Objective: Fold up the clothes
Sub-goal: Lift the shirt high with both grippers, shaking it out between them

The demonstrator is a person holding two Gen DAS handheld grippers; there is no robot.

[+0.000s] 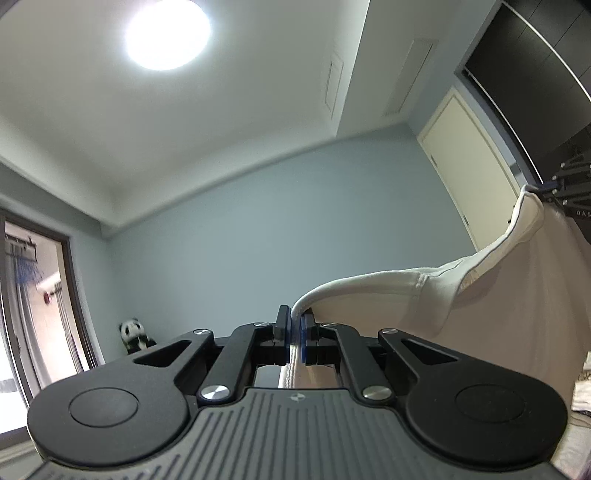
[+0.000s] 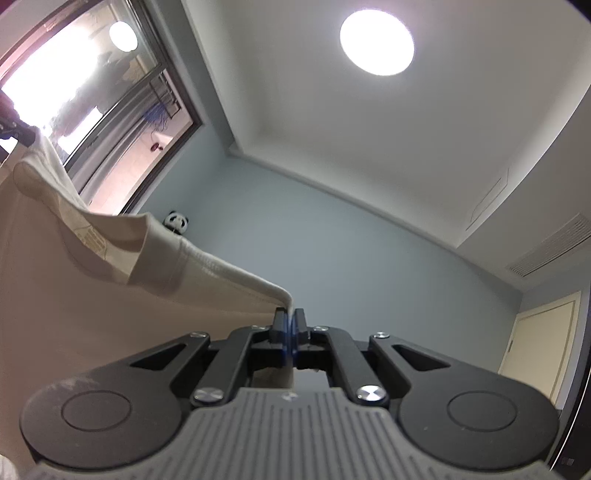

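Holding one cream-white cotton garment (image 1: pixel 491 291) up in the air between two black two-finger grippers, both tilted up toward the ceiling.

Left gripper (image 1: pixel 295 332): jaws closed tight on the garment's ribbed edge, cloth running off to its right & hanging down. Right gripper (image 2: pixel 290 328): jaws closed on the same edge at the other end, cloth sagging away to its left. Each gripper also shows at the far edge of the other's view, pinching the fabric. Around the rm: 1 round ceiling light (image 1: pixel 168 31), 1 panda plush toy (image 1: pixel 135 334) by the blue wall, 1 cream door (image 1: pixel 469 162), 1 dark-framed window (image 2: pixel 99 107).
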